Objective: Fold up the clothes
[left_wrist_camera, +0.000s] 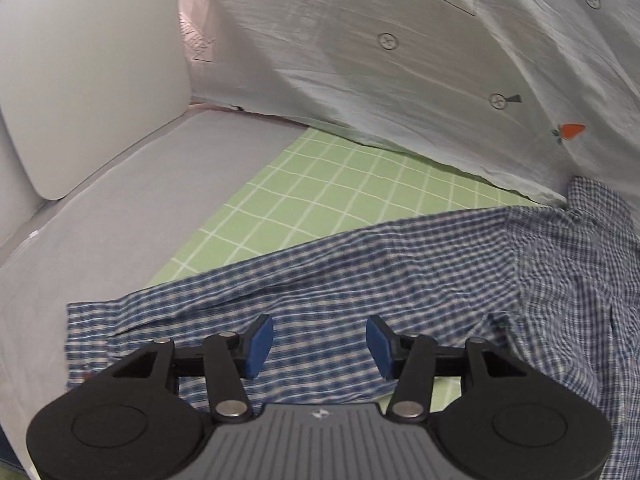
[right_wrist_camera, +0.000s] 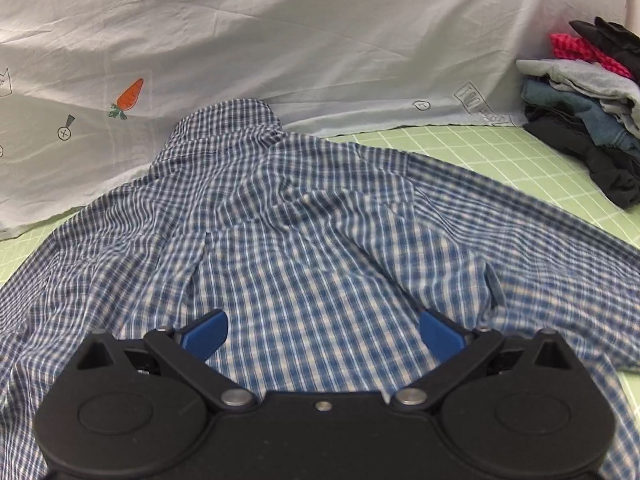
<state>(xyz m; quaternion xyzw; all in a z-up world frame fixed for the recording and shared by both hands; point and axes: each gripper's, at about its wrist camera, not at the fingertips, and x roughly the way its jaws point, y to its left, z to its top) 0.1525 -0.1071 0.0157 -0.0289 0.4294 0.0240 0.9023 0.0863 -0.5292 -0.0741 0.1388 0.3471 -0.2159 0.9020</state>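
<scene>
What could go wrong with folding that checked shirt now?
The checked shirt lies rumpled, its collar bunched against the hanging sheet, so a fold might come out crooked. Both tools, left and right, are open and holding nothing; a grab could catch two layers. A swinging sleeve might brush the clothes pile.

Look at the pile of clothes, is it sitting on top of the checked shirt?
No, the pile sits on the green mat, off to the side and apart from the shirt.
</scene>
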